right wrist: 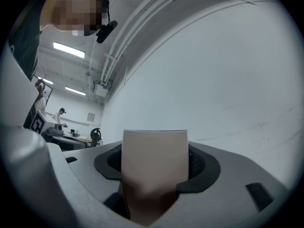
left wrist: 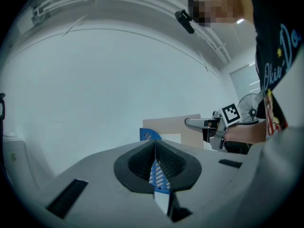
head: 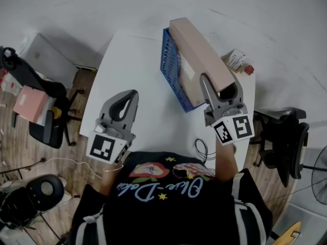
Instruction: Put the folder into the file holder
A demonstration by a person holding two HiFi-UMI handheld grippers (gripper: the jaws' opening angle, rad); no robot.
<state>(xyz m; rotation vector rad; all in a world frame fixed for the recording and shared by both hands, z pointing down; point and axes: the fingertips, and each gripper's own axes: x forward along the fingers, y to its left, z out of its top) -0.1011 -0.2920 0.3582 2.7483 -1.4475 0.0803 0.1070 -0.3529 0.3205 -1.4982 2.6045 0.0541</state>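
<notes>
Black T-shirt (head: 168, 198) fills the bottom of the head view. It carries pale-blue script w/ stars and a red-and-green motif, but the wording can't be read for sure.

Just beyond it both grippers are over the white worktop (head: 135, 60). The left gripper (head: 130, 97) (left wrist: 155, 151) hangs over the near-left part of the worktop. Its jaws are pressed together w/ nothing between them, and it stays well apart from the holder. Its square-marker cube (head: 107, 148) faces up.

The right gripper (head: 217, 88) (right wrist: 154, 175) is clamped on the near end of the thick tan cardboard folder (head: 196, 55) (right wrist: 154, 165). The folder fills the gap between the jaws in the right gripper view.

The folder runs lengthwise along the blue perforated plastic file holder (head: 171, 70) (left wrist: 148, 134), which stands right of centre on the worktop. The folder's lower part is down behind the holder's blue wall and its top rises above that wall. Can't tell whether it sits on the holder's bottom. A white label (head: 186, 70) on the folder's side shows no legible writing.

Other items:
- A small printed carton (head: 236, 59) sits at the far-right corner of the worktop, text too small to read, w/ a red item (head: 249, 69) beside it.
- A black cable loop (head: 202, 149) lies at the near edge.
- Black office chairs (head: 43, 119) stand to the left and right of the worktop.
</notes>
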